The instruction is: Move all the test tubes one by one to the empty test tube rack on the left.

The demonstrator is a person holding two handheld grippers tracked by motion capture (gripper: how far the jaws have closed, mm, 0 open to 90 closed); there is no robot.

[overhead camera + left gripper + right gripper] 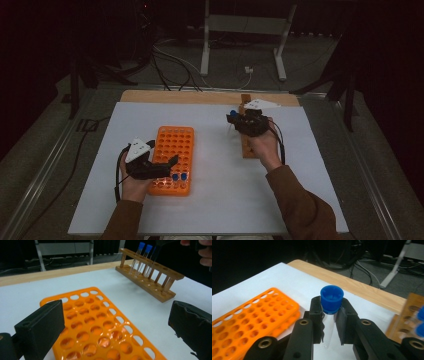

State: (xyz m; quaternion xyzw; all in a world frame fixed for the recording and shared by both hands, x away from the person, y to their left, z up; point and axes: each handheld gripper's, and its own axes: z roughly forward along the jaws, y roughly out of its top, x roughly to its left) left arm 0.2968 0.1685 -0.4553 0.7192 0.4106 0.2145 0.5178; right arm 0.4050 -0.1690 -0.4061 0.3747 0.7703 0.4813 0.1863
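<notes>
Right tongs (pixel 331 322) pinch a clear tube with a blue cap (pixel 331 299) just under the cap, held upright at the upper middle of the high view beside the wooden rack (pixel 150 277). Left tongs (pixel 117 325) gape wide, holding nothing, over the orange rack (pixel 172 160) at lower left. Looks like a carry between racks; next, I'd guess, lining the tube over a free hole

Orange rack (pixel 172 150); blue-capped clear tube (pixel 331 312); brown wooden rack (pixel 150 277); white tabletop (pixel 225 200).
</notes>
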